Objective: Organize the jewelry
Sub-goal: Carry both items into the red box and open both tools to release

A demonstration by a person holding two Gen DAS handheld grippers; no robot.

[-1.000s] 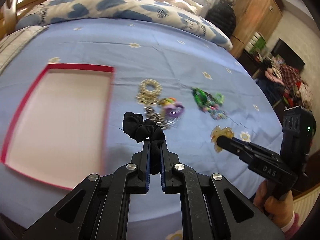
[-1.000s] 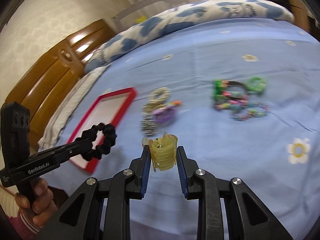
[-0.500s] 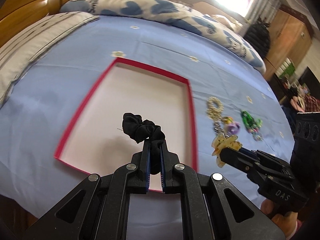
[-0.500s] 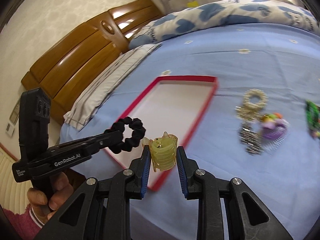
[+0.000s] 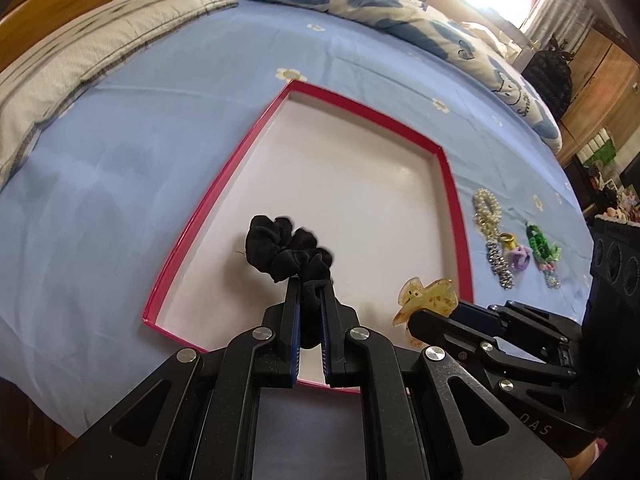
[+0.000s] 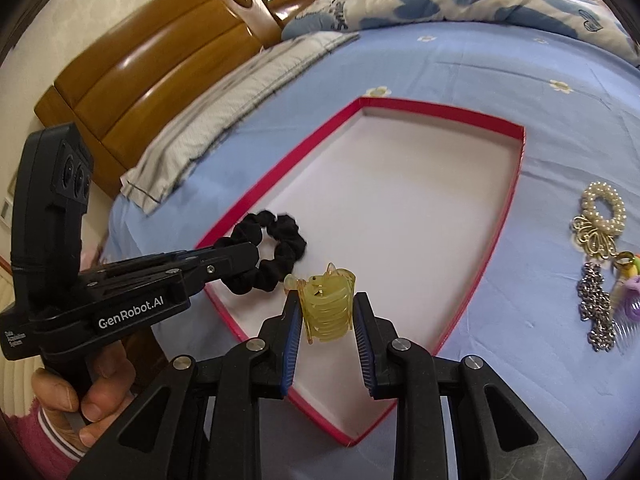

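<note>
Right wrist view: right gripper (image 6: 326,314) clamping yellow claw clip (image 6: 327,307) above red-rimmed tray (image 6: 498,236); alongside, left gripper (image 5: 307,304) pinching black scrunchie (image 5: 286,249) over the same white floor. Best lowered close before release, well apart, clear of rim. Beyond, pearl ring (image 6: 604,204) and chain (image 6: 598,306) awaiting on blue sheet (image 6: 552,360).

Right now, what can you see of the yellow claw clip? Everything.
The yellow claw clip is translucent amber-yellow, plastic by its look, with curved interlocking teeth and two flared wings. The right tool is shut on it, pads pressing its two sides, teeth toward the camera. It is held above the near right part of the red-rimmed tray, right of the black scrunchie, apart from it.
</note>
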